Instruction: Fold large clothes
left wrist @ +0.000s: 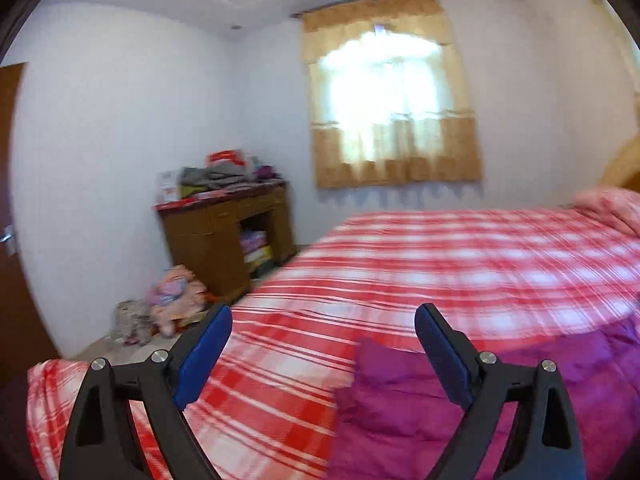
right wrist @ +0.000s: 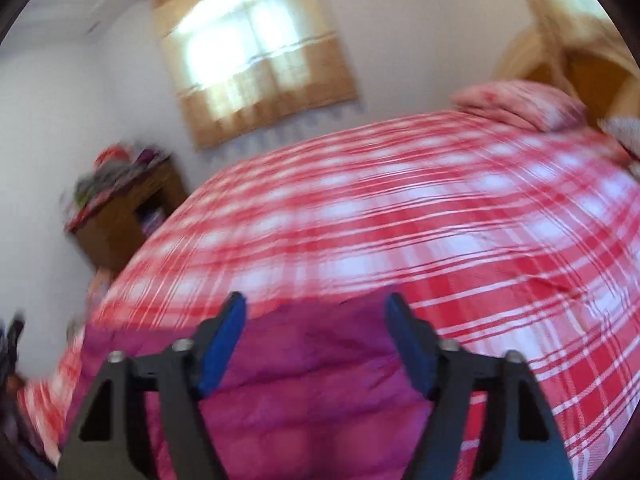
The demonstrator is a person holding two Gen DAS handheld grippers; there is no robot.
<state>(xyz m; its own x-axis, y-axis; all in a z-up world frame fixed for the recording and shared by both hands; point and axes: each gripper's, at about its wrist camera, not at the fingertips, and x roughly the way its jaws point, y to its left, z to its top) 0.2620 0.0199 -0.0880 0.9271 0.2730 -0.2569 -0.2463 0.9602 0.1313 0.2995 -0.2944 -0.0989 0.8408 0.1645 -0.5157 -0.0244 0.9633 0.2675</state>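
- Both of our two-finger tools stand spread wide with nothing between the blue pads: our left gripper [left wrist: 323, 350] hovers above the near edge of the red-and-white plaid bedspread [left wrist: 460, 264], and our right gripper [right wrist: 316, 338] hangs over the garment itself.
- Our task's thing, a magenta quilted puffy jacket [right wrist: 304, 392], lies on the bedspread at its near edge; from the left wrist it sits toward the right, with one rumpled corner [left wrist: 376, 364] sticking out toward the middle.
- We judge the fold to be at an early stage, or between folds: neither tool grips cloth, and the jacket looks loosely bunched, not squared.
- Next, we think each tool must drop to an edge or corner of the jacket, pinch the padded cloth, then lift and carry it across. Thick filling may slip from a shallow pinch.
- Beyond the bedspread's far side hangs a tan curtained window [left wrist: 394, 92]; at its head end lies a pink pillow [right wrist: 520, 104].
- Left of the bedspread stands a brown wooden cabinet [left wrist: 224, 236] piled with clothes, well apart.
- Nothing lies on the bedspread around the jacket to block a fold; both views are motion-blurred, so seams and sleeves cannot be made out.
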